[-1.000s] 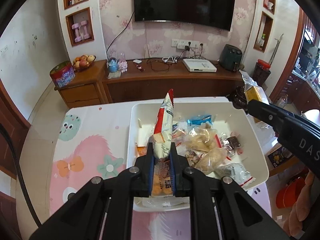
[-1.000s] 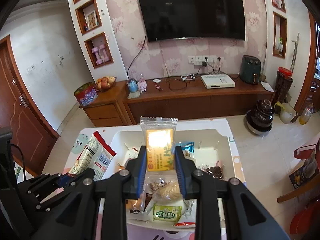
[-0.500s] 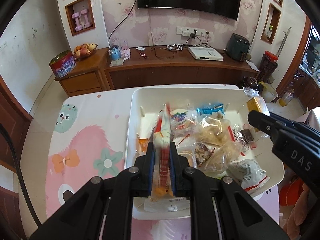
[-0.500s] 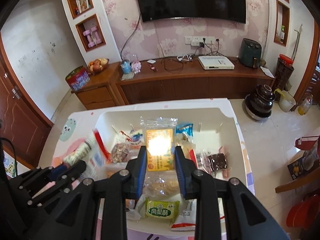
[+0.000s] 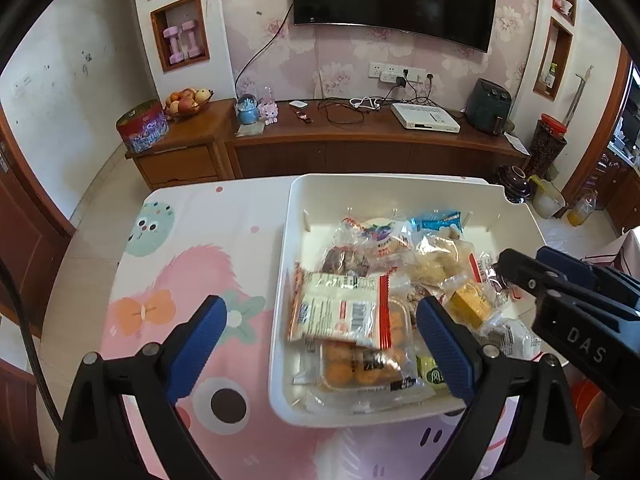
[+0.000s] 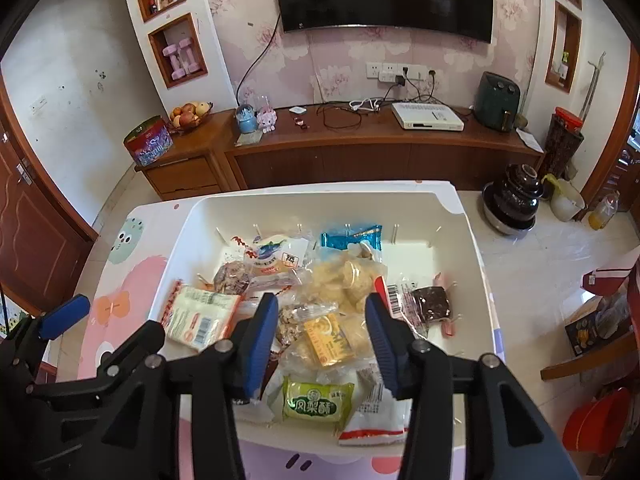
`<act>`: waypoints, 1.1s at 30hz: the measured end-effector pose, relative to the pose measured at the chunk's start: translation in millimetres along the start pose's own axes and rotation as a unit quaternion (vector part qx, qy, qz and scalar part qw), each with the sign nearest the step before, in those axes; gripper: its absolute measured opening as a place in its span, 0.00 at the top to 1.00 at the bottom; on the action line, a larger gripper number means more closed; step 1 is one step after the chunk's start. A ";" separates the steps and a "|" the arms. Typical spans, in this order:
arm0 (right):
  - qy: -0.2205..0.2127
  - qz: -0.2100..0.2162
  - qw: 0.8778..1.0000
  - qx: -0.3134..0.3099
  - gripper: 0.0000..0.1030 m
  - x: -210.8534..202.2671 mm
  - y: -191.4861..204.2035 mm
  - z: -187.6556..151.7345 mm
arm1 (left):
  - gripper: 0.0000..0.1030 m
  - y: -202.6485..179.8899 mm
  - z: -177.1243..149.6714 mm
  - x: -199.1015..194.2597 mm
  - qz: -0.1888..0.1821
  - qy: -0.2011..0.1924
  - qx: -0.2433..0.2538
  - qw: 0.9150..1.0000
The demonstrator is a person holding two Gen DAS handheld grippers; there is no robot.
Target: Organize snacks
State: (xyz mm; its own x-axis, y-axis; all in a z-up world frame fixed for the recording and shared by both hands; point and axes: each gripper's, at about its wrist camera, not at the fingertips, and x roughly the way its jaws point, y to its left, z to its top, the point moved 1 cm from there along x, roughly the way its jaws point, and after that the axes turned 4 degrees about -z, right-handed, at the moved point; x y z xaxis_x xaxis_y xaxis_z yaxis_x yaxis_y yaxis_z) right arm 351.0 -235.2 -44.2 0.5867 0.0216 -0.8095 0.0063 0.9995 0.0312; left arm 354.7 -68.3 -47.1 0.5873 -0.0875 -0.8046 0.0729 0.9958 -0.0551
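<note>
A white bin (image 5: 280, 320) full of wrapped snacks sits on the table. My left gripper (image 5: 322, 305) hangs over its left part, and its jaws are opening wide with nothing pressed between them. A red-and-white packet (image 5: 340, 312) lies flat on the pile just beneath them. My right gripper (image 6: 322, 300) hovers over the middle of the bin (image 6: 480, 280), its jaws also opening. A yellow packet (image 6: 328, 338) rests loose on the pile between and below its pads, and shows in the left wrist view as the yellow packet (image 5: 470, 304).
The table wears a pink cartoon cloth (image 5: 180, 280). Behind it stands a long wooden cabinet (image 5: 360, 148) under a wall television. A dark pot (image 6: 512, 200) and a jug stand on the floor at right, near a wooden chair (image 6: 580, 360).
Both grippers sank toward the bin. The left one let go of the red-and-white packet, which now lies flat. The right one's jaws widened and the yellow packet dropped onto the pile.
</note>
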 end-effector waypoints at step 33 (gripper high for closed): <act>-0.044 -0.022 0.998 -0.030 0.47 -212.2 32.6 -185.9 | 0.00 29.1 -171.1 -203.6 0.038 -0.013 -0.019 0.999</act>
State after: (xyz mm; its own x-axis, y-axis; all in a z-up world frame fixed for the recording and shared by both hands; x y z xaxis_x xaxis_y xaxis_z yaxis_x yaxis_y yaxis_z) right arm 76.2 -202.8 19.6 0.6551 -0.0210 -0.7553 -0.0139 0.9991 -0.0399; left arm 99.4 -17.0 13.9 0.6105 -0.0124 -0.7919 -0.0029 0.9998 -0.0179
